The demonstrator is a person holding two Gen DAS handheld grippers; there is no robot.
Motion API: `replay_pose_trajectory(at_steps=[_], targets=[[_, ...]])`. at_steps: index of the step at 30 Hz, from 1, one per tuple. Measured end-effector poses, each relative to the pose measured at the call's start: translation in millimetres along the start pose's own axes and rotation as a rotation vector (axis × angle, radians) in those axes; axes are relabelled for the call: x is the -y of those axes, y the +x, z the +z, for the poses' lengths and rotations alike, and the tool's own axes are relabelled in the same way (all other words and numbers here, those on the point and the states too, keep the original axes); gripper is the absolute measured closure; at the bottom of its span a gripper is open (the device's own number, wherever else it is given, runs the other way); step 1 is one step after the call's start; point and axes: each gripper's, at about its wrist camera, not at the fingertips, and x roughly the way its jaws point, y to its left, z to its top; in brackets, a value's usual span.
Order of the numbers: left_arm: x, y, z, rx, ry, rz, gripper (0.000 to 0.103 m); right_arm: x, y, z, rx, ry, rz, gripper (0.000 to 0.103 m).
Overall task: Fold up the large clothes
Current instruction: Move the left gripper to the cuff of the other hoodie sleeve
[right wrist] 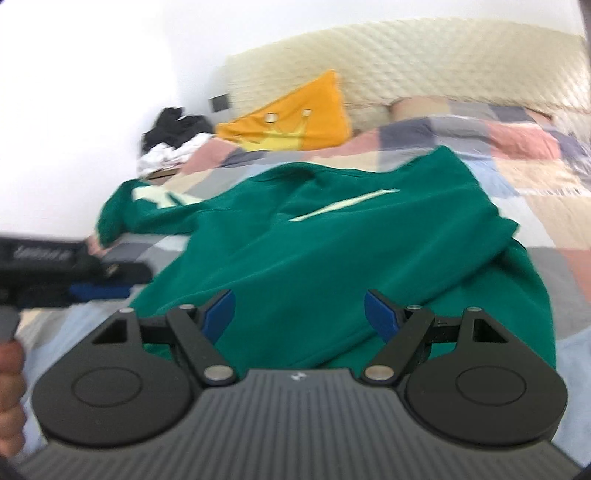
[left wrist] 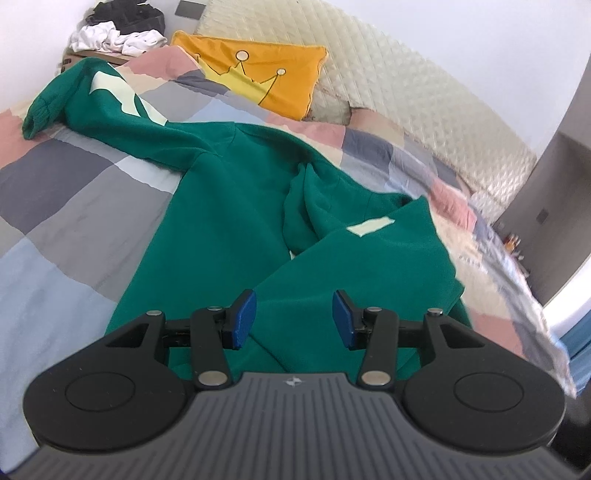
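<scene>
A large green sweatshirt [left wrist: 229, 206] [right wrist: 314, 251] with pale mint patches lies on a patchwork bedspread [left wrist: 74, 184]. One sleeve [left wrist: 92, 99] stretches to the far left, its cuff near the bed's edge. The other sleeve [left wrist: 369, 258] is folded over the body. My left gripper [left wrist: 293, 317] hovers open over the near hem, with nothing between its blue pads. My right gripper [right wrist: 299, 314] stands wide open above the garment's near edge, gripping nothing. In the right wrist view the left gripper [right wrist: 125, 280] reaches in from the left edge, blurred.
A yellow crown pillow [left wrist: 266, 77] [right wrist: 295, 122] leans on the quilted cream headboard [left wrist: 406, 85]. A heap of black and white clothes [left wrist: 118, 33] [right wrist: 173, 140] sits at the far corner. The bed's right edge [left wrist: 517, 295] drops off. A hand [right wrist: 9, 387] shows at lower left.
</scene>
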Motion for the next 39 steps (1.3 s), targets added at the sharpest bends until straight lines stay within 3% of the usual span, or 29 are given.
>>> replay_pose_trajectory(at_steps=[6, 10, 12, 21, 28, 39], targets=[[9, 13, -8, -0.045, 0.054, 0.008, 0.060, 25, 19, 5, 0.034, 0.099, -0.016, 0.025], [11, 25, -18, -0.103, 0.070, 0.008, 0.073, 35, 36, 4, 0.018, 0.159, -0.002, 0.052], [11, 29, -22, -0.118, 0.077, 0.028, 0.075, 36, 43, 1, -0.005, 0.161, -0.008, 0.061], [7, 55, -35, -0.206, 0.119, 0.144, 0.077, 34, 82, -22, -0.149, 0.118, -0.036, 0.063], [7, 52, -33, -0.176, 0.103, 0.143, 0.076, 29, 71, -18, -0.138, 0.131, -0.046, 0.062], [10, 25, -24, -0.100, 0.077, 0.144, 0.068, 8, -6, -3, -0.006, 0.117, -0.018, 0.061]])
